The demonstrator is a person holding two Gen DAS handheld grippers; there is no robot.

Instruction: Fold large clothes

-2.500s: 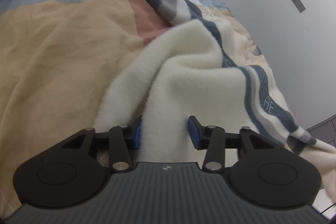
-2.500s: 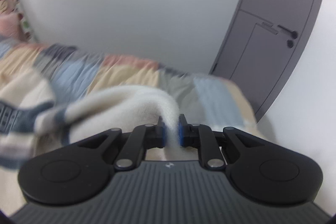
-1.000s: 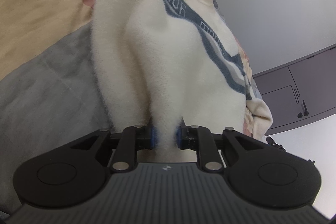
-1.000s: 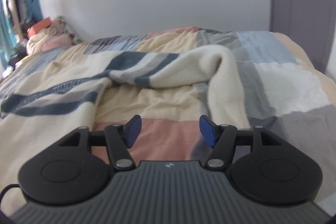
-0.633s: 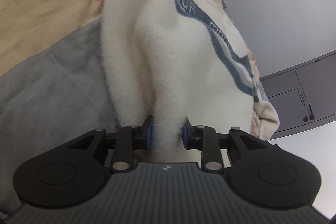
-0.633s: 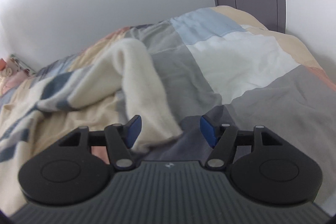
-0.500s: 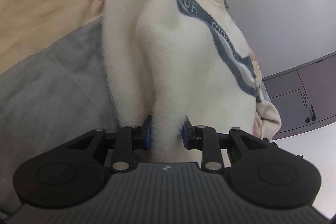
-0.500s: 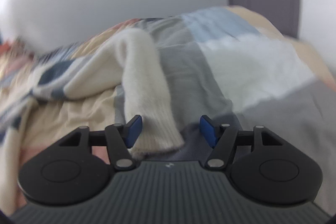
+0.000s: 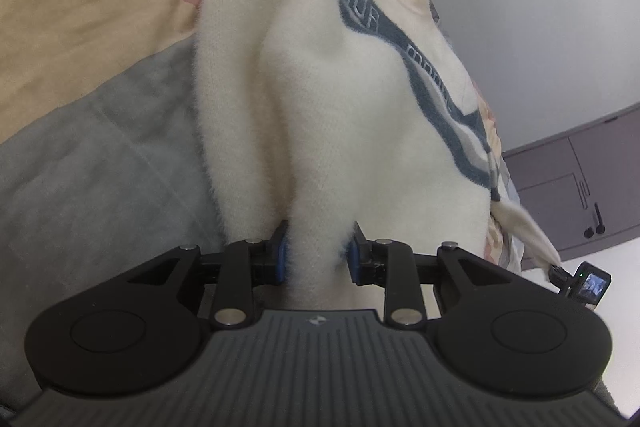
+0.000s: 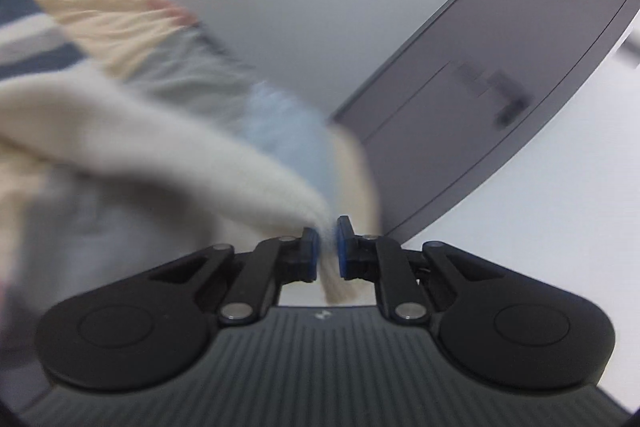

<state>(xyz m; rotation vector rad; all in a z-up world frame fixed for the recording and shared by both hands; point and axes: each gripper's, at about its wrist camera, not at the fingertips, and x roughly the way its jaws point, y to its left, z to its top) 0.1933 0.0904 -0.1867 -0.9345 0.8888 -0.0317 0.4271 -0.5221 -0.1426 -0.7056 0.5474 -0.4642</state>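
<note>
My left hand-held gripper pinches a thick fold of the cream sweater, which hangs up off the patchwork bed; my right hand-held gripper is pressed onto a thin cuff-like end of the same sweater, in a badly blurred view. Risk, as I judge it: the right bite looks shallow and the fuzzy knit may slide out under tension, dropping the fold. Grey lettering runs along the dark blue stripe, but I cannot read it with confidence.
</note>
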